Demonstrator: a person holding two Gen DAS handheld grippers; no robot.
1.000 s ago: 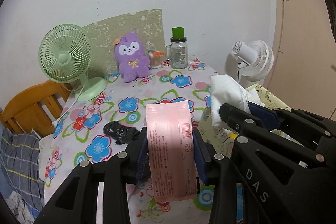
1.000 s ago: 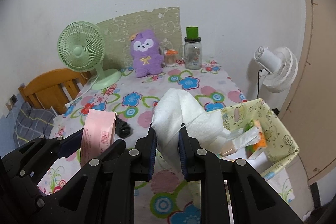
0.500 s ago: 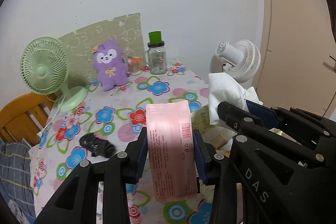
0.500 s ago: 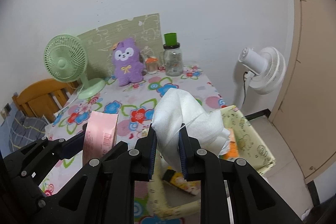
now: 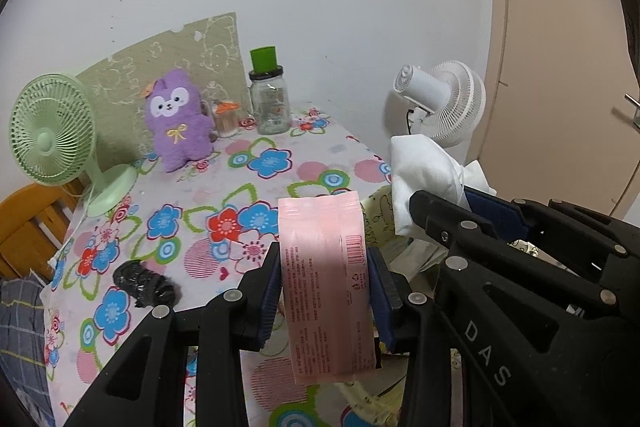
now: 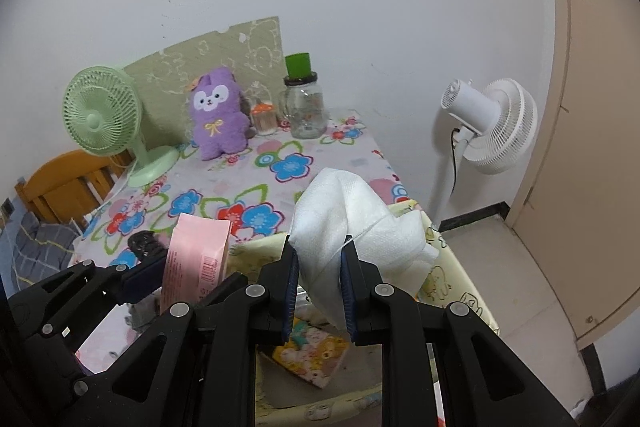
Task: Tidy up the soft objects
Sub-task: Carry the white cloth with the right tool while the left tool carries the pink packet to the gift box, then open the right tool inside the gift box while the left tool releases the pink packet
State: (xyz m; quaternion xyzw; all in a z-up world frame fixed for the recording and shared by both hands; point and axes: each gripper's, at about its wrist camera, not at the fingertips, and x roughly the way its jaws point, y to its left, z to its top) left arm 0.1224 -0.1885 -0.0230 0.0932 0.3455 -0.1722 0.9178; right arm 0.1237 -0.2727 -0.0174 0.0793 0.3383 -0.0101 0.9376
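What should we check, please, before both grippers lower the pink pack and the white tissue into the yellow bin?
1. Left gripper clamped on the pink pack: ok.
2. Right gripper clamped on the white tissue: ok.
3. Yellow bin open beneath the right gripper: ok.
4. Pink pack fully over the bin: cannot tell; it hangs near the table's edge.
5. Room in the bin: cannot tell; a printed packet already lies inside.
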